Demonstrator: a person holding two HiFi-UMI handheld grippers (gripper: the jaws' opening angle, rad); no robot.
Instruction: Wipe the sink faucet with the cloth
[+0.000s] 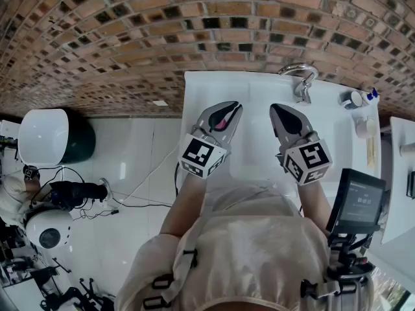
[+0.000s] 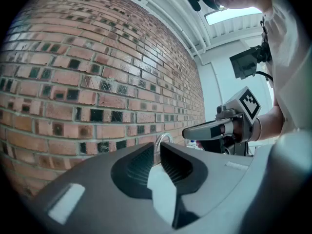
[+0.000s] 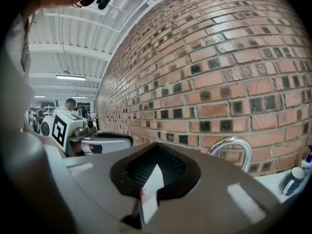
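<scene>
A chrome curved faucet [image 1: 299, 78] stands at the back right of the white sink [image 1: 214, 86], against the brick wall. Both grippers hover side by side over the basin, pointing at the wall. My left gripper [image 1: 230, 111] is shut with nothing showing between its jaws; in its own view the left gripper [image 2: 156, 145] has the faucet [image 2: 163, 139] just past its tips. My right gripper [image 1: 280, 111] is shut too, and from the right gripper [image 3: 157, 145] the faucet [image 3: 235, 149] lies ahead to the right. No cloth shows in any view.
Small bottles [image 1: 355, 99] stand at the sink's right end, one with a blue cap [image 3: 294, 178]. A dark screen [image 1: 360, 203] sits at the right. On the tiled floor to the left are a white round container [image 1: 44, 135] and cables [image 1: 123, 203].
</scene>
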